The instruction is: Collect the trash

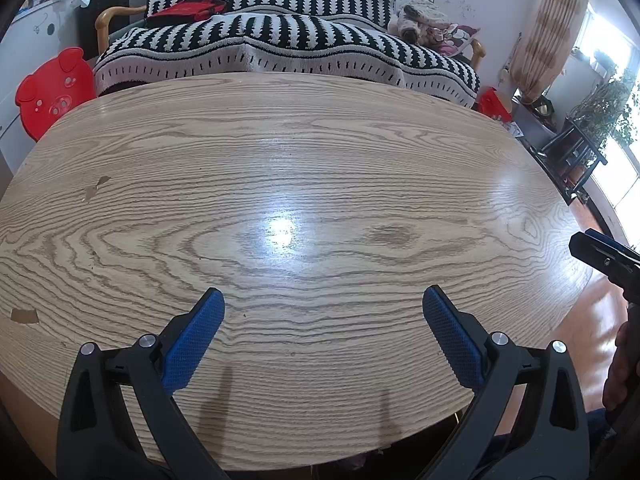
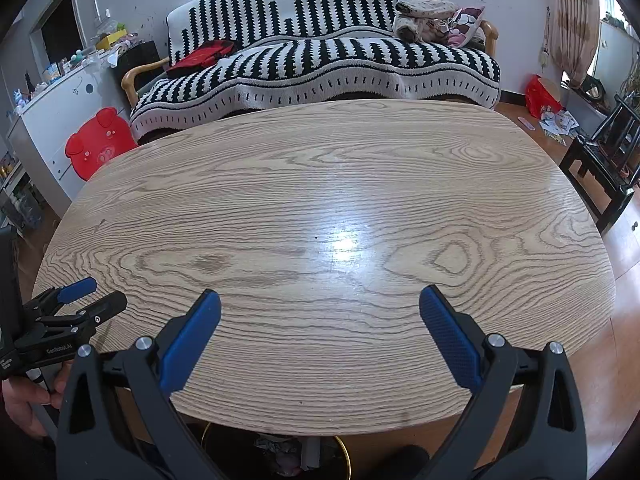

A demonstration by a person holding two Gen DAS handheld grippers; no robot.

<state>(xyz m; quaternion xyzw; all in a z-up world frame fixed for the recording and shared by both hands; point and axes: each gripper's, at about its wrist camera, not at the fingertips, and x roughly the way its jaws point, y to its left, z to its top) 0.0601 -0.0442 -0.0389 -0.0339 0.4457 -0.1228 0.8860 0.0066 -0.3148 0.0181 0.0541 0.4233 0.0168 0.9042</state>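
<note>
Left tool [image 1: 323, 299] and right tool [image 2: 320, 298] hover spread, gripping nothing, over the near tabletop [image 2: 320, 184] edge.

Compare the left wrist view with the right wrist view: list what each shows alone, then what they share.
Left wrist only: potted plants by the window and chipped patches in the table's veneer. Right wrist only: a bin with crumpled waste under the table's near edge and scattered papers on the floor. Shared: the bare wooden table, striped sofa, red pig stool, and both grippers, left gripper and right gripper, open.
</note>
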